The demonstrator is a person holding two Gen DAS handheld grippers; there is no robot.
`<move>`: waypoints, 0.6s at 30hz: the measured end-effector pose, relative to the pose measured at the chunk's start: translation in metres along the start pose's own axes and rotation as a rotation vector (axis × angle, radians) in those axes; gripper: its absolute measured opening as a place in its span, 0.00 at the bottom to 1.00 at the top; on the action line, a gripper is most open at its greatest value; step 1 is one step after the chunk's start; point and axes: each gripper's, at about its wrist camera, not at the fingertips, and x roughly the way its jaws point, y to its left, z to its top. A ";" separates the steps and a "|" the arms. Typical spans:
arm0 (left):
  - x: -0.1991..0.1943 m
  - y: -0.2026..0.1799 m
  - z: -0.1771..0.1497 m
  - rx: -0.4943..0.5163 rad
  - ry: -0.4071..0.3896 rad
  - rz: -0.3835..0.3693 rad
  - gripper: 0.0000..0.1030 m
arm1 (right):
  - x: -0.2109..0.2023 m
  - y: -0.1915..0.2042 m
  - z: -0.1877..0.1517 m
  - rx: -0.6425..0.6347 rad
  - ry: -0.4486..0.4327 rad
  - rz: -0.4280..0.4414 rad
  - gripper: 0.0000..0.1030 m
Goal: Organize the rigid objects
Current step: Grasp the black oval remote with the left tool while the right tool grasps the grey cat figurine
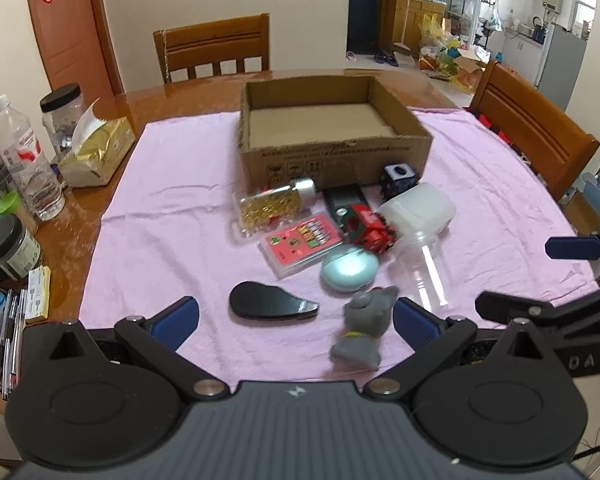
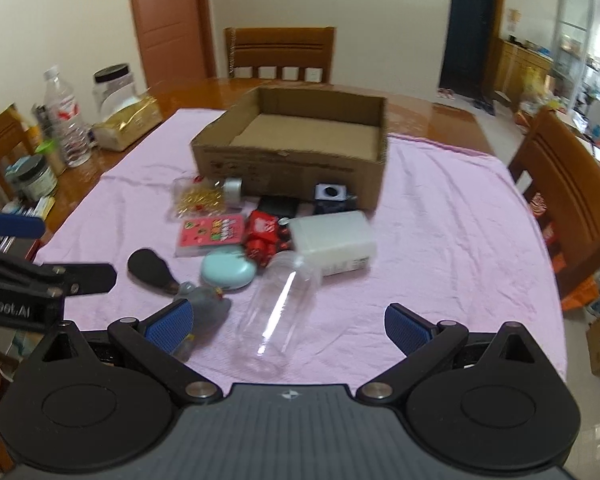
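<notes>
We hold left gripper (image 1: pixel 296 316) and right gripper (image 2: pixel 288 322) spread wide, empty. Clear bottle (image 2: pixel 278 308) lies on pink cloth (image 2: pixel 440 240) between right fingers, long axis toward cardboard box (image 2: pixel 292 168); bare cloth rightward.

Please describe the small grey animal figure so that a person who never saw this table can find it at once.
Start at the cardboard box on the pink cloth; a pile of small items lies in front of it. The grey figure is the item of that pile farthest from the box, beside the clear bottle and the black oval case. It alone is shaped like an animal, with pointed ears.
</notes>
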 end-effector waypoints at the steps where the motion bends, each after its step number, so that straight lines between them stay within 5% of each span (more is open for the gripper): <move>1: 0.002 0.003 -0.001 -0.003 0.004 0.004 0.99 | 0.004 0.002 -0.002 -0.004 0.006 0.012 1.00; 10: 0.026 0.033 -0.009 -0.001 0.048 0.065 0.99 | 0.038 0.031 -0.011 -0.054 0.086 0.077 1.00; 18: 0.043 0.055 -0.012 -0.024 0.078 0.044 0.99 | 0.063 0.057 -0.001 -0.148 0.120 0.143 1.00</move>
